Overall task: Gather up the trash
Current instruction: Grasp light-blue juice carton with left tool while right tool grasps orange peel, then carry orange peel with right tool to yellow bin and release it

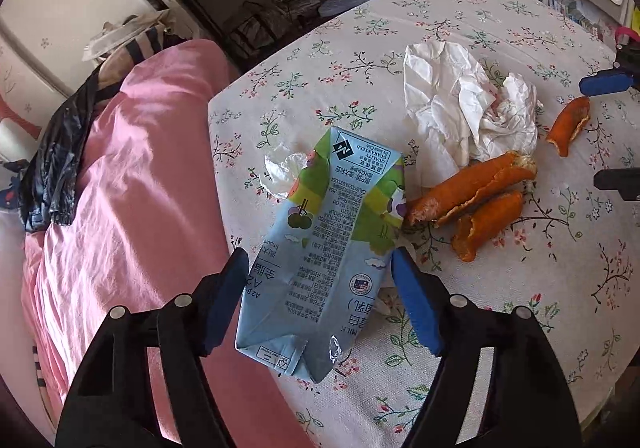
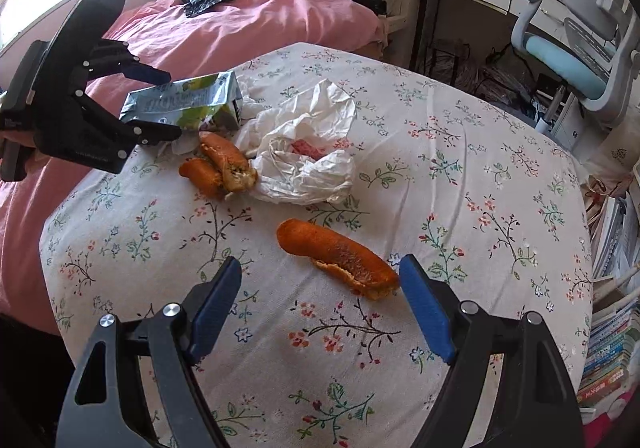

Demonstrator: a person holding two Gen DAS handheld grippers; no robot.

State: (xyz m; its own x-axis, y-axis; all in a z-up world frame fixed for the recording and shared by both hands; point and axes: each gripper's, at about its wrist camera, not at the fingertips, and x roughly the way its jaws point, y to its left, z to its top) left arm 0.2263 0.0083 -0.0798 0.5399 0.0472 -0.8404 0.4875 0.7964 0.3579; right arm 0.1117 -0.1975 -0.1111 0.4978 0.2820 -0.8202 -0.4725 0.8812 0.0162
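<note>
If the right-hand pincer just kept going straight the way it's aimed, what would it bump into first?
Probably the lone orange peel, lying just ahead of the right gripper and close to one of its fingers. If it passes over the peel, it would meet the floral tablecloth. Depth is hard to judge.

one milk carton (image 1: 320,248), three orange peels (image 1: 472,188), one crumpled tissue (image 1: 460,104)

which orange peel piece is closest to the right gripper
The lone peel piece, lying apart from the others right by the right gripper; the other peels are bunched beside the crumpled tissue.
</note>
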